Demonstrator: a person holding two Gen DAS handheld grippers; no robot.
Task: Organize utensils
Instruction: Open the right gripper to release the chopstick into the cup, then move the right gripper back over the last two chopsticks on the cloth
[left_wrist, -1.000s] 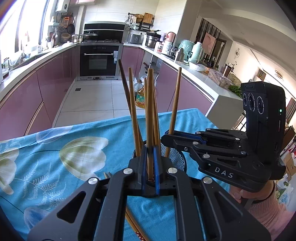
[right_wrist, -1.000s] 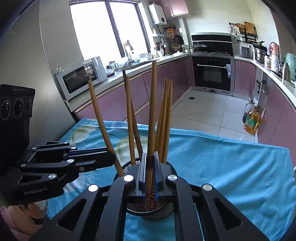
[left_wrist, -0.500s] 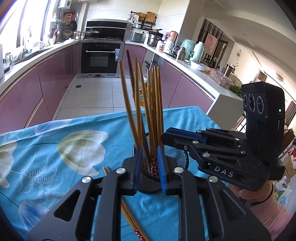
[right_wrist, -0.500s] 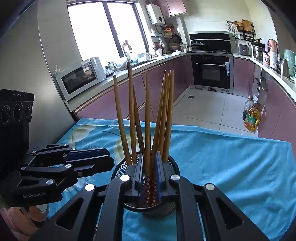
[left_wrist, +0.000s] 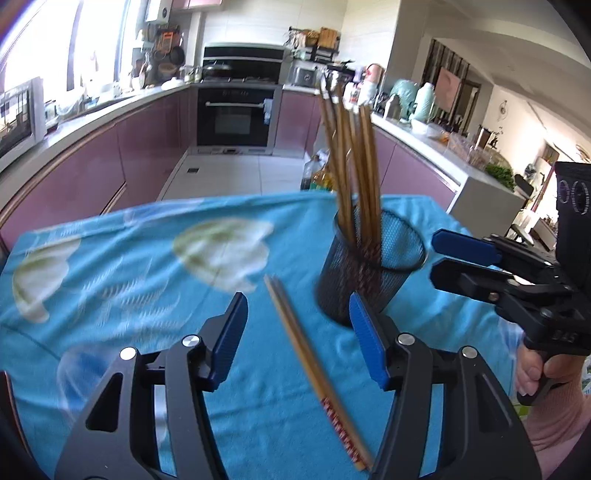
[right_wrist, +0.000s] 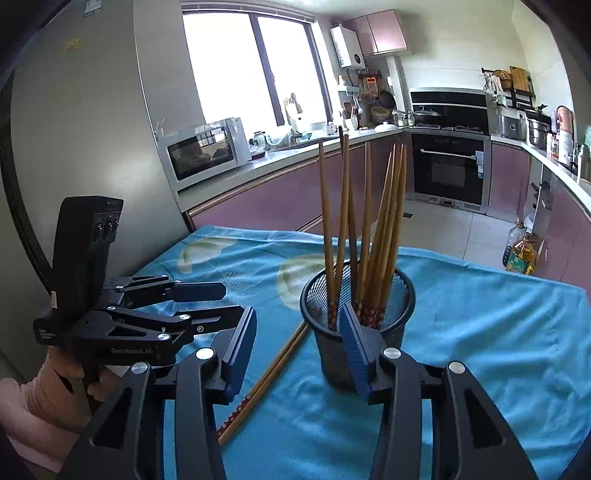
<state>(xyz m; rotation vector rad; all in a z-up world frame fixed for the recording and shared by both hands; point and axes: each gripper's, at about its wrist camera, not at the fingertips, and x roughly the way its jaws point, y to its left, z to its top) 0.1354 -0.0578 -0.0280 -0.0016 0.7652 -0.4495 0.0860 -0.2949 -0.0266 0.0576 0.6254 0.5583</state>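
Both tongs have let go and backed off; every released chopstick now stands in the black mesh cup (right_wrist: 357, 306).
Left tongs (left_wrist: 297, 341), open and empty, straddle the last wooden chopstick pair (left_wrist: 314, 369) lying lengthwise away from them on the blue-clothed table (left_wrist: 110, 295); right tongs (right_wrist: 299, 354), also open, sit farther.

I see mauve cabinets (right_wrist: 280, 199), a black built-in oven (right_wrist: 448, 166), a microwave (right_wrist: 205, 151), pale floor tiles (left_wrist: 229, 173) and a bright window (right_wrist: 255, 70), possibly overexposed.

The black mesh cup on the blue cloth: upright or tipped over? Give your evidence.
Upright. The black mesh cup stands on its base on the blue cloth, open rim upward, with chopsticks standing inside it.
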